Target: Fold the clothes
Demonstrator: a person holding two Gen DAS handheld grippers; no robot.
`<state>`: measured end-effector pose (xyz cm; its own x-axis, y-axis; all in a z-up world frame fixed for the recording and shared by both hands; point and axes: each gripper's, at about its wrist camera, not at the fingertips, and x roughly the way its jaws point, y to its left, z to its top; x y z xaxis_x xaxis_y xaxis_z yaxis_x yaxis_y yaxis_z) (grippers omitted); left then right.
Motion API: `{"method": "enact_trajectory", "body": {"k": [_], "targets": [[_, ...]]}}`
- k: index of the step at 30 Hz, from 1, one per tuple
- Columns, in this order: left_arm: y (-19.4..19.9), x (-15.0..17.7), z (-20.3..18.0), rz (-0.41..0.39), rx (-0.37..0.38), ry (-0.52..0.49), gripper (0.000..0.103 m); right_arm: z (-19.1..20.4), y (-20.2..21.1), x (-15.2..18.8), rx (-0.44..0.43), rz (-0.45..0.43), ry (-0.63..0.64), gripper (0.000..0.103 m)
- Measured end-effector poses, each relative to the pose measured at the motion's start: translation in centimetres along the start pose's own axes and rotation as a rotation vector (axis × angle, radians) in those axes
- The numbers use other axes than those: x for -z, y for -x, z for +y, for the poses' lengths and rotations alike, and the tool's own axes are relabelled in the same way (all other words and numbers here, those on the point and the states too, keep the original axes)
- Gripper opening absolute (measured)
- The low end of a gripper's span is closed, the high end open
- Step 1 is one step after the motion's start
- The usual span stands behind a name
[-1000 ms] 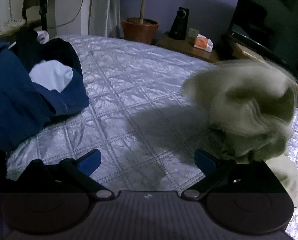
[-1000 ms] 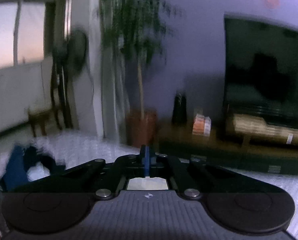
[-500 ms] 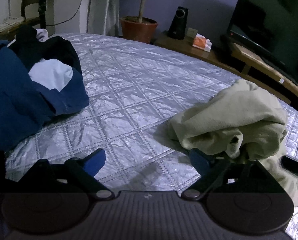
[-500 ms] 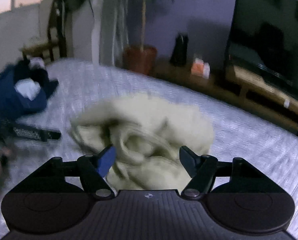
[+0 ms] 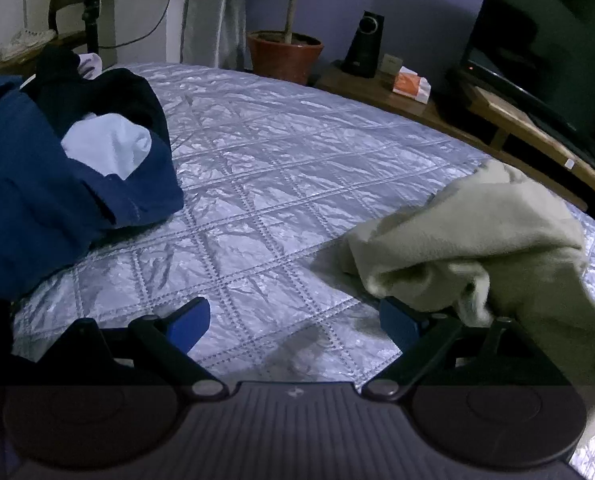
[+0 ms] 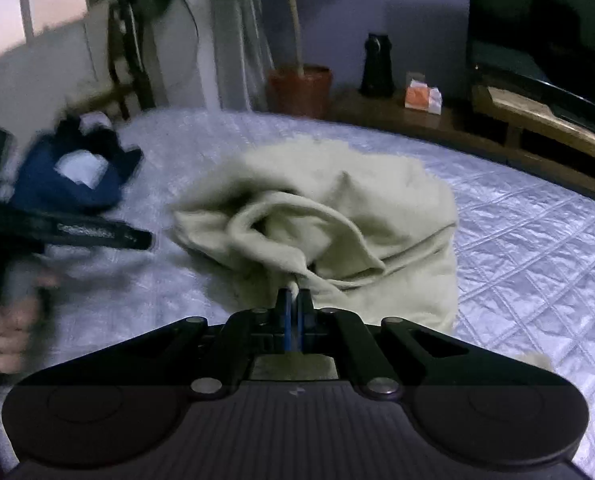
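While the right gripper (image 6: 293, 300) is clamped on a fold of the beige garment (image 6: 337, 216), bunched mid-bed on the quilted bedspread (image 5: 277, 184), probably to shake it flat, the left gripper (image 5: 293, 320) hangs wide open and empty nearby; a dark blue clothes pile (image 5: 57, 168) waits far left.

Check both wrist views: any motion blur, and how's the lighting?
Left wrist view: dim, bluish; quilted silver bedspread sharp, crumpled beige fleece garment smeared only at its near edge. Right wrist view: the left gripper and pile of navy clothes are blurred; right gripper sharp, pinching fleece.
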<state>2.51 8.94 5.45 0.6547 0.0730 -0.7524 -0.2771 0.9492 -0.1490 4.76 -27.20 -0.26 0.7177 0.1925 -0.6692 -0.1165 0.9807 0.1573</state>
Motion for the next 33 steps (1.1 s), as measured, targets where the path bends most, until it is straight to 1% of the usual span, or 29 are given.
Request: {"method": "enact_trajectory", "body": {"k": [3,5,7,10,11,12,13,14,15,16,18,20,26,29,33], "targets": [[0.0,0.1,-0.1,0.01,0.008,-0.004,0.09,-0.8,2.7,0.9,-0.03,0.035,-0.151,0.004],[-0.1,0.2,-0.5,0.022,0.025,-0.022,0.09,-1.2,3.4,1.7,-0.016,0.046,-0.203,0.007],[-0.2,0.4,-1.0,0.037,0.04,-0.046,0.091,-1.6,3.1,2.1,0.015,0.073,-0.247,0.011],[-0.3,0.5,-1.4,0.041,0.036,-0.072,0.092,-2.1,1.6,2.6,0.076,0.124,-0.313,0.025],[-0.3,0.5,-1.4,0.044,0.037,-0.073,0.093,-2.1,1.2,2.7,0.097,0.145,-0.329,0.038],[-0.4,0.5,-1.3,0.048,0.04,-0.068,0.093,-1.9,0.7,2.7,0.121,0.169,-0.341,0.067],[-0.5,0.5,-1.2,0.053,0.04,-0.063,0.093,-1.9,0.3,2.7,0.161,0.194,-0.346,0.083],[-0.6,0.4,-1.1,0.059,0.041,-0.059,0.093,-1.8,-0.1,2.6,0.215,0.221,-0.348,0.093],[-0.7,0.4,-1.0,0.063,0.042,-0.056,0.093,-1.8,-0.4,2.5,0.257,0.24,-0.35,0.091],[-0.7,0.4,-1.0,0.066,0.043,-0.054,0.093,-1.9,-0.6,2.6,0.275,0.248,-0.36,0.091],[-0.7,0.5,-1.1,0.069,0.046,-0.056,0.094,-2.5,-0.8,2.7,0.276,0.262,-0.424,0.093],[-0.6,0.6,-1.3,0.07,0.049,-0.066,0.095,-2.8,-1.1,2.8,0.295,0.281,-0.461,0.093],[-0.6,1.0,-2.2,0.086,0.059,-0.104,0.096,-2.7,-0.9,3.0,0.382,0.286,-0.45,0.093],[-0.7,1.3,-2.6,0.094,0.064,-0.126,0.097,-3.0,-1.0,3.2,0.387,0.295,-0.473,0.093],[-0.8,1.5,-3.1,0.104,0.065,-0.15,0.099,-2.8,-1.4,3.4,0.401,0.298,-0.467,0.093]]}}
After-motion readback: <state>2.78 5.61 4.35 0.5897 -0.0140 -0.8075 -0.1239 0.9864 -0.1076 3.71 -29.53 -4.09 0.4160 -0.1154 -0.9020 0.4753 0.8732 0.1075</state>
